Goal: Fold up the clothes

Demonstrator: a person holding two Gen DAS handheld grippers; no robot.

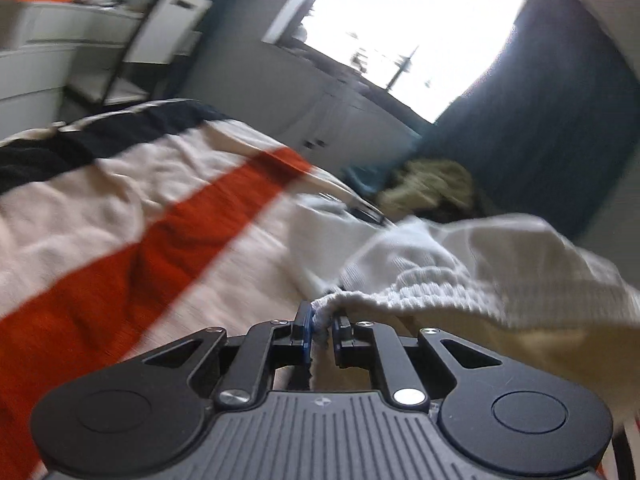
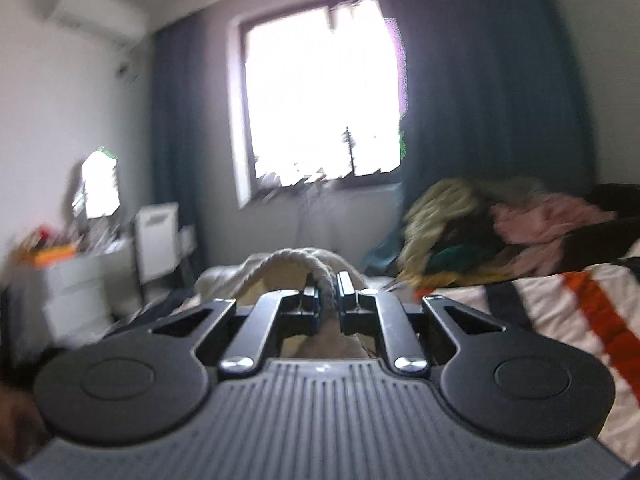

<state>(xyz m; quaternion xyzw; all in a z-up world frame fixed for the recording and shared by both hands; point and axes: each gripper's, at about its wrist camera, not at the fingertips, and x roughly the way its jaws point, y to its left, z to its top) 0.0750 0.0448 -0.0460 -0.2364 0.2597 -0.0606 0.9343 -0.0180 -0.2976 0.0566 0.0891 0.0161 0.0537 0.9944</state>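
A white knitted garment [image 1: 460, 264] hangs lifted above the bed, its ribbed hem pinched by my left gripper [image 1: 321, 322], which is shut on it. The cloth spreads to the right of the fingers and drapes down onto the bedspread [image 1: 120, 216]. In the right wrist view the same white garment [image 2: 288, 266] arches ahead of my right gripper [image 2: 327, 286], shut on its ribbed edge. Both views are blurred by motion.
The bed wears a cream cover with orange and black stripes [image 2: 600, 308]. A pile of mixed clothes [image 2: 500, 224] lies at its far side below dark blue curtains [image 2: 500, 80]. A white dresser [image 2: 88, 284] stands left; a bright window [image 2: 320, 100] is ahead.
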